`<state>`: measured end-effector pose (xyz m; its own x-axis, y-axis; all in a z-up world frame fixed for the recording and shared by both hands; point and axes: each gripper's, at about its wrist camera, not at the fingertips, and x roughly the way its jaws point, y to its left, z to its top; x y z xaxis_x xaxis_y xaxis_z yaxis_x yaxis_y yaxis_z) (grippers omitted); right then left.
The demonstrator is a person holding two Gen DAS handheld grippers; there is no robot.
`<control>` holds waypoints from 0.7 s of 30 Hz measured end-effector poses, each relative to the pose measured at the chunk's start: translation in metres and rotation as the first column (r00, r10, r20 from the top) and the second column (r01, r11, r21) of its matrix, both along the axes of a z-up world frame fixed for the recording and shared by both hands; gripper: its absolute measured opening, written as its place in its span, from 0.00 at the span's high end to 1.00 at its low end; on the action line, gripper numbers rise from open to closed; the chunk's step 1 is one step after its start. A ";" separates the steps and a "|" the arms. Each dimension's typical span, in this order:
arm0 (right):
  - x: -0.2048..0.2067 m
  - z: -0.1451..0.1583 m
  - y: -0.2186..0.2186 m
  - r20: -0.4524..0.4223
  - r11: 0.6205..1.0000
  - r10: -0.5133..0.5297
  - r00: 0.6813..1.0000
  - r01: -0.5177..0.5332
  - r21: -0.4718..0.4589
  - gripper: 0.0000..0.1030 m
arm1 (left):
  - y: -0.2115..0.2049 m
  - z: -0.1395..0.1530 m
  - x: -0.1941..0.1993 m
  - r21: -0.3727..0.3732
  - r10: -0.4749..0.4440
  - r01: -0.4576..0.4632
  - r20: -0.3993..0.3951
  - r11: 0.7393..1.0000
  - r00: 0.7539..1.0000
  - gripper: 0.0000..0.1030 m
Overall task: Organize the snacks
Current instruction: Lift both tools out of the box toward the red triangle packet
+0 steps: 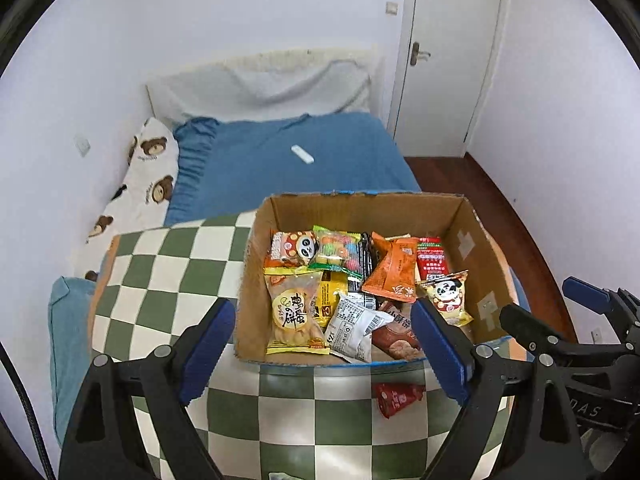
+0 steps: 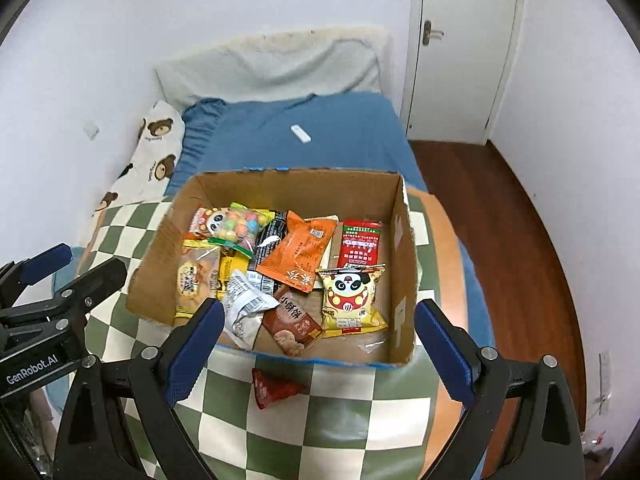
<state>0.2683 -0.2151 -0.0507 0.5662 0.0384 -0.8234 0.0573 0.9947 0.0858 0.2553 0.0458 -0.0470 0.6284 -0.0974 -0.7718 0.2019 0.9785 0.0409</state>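
Cardboard box [image 2: 404, 248] is packed with snacks; one red packet [image 2: 274, 388] is left outside; both grippers [image 1: 324, 344] [image 2: 320, 344] are held released.

Box wall [image 1: 248, 280] hides part of the egg-biscuit packet [image 1: 294, 314].

Blue bed sheet [image 1: 304, 160], a small white oblong object [image 1: 303, 154] lying on it. Bear-print pillow [image 1: 144, 184] along the left wall. Cream blanket [image 1: 264, 84] bunched at the bed's head. White door [image 1: 452, 52], closed. Dark wooden floor [image 2: 520, 240]. Green-and-cream checkered cloth [image 2: 320, 420].
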 end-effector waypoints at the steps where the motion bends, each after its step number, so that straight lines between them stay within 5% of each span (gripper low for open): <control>1: -0.006 0.004 0.001 0.010 1.000 0.000 1.000 0.000 0.001 0.05 | 0.001 0.003 -0.005 0.000 0.001 -0.001 0.010 1.000 1.000 0.13; 12: -0.052 0.029 -0.001 0.074 0.999 -0.019 0.997 0.016 0.040 0.05 | 0.013 0.018 -0.040 -0.036 0.027 -0.025 0.038 0.999 0.999 0.13; 18: -0.050 -0.011 -0.004 -0.012 0.982 0.019 1.000 -0.017 0.187 0.05 | 0.030 -0.020 -0.043 -0.002 0.081 -0.081 -0.064 0.997 0.995 0.13; 21: -0.044 -0.053 0.002 -0.090 0.973 0.052 0.995 -0.030 0.230 0.28 | 0.044 -0.050 -0.044 0.034 0.129 -0.125 -0.134 0.992 0.983 0.13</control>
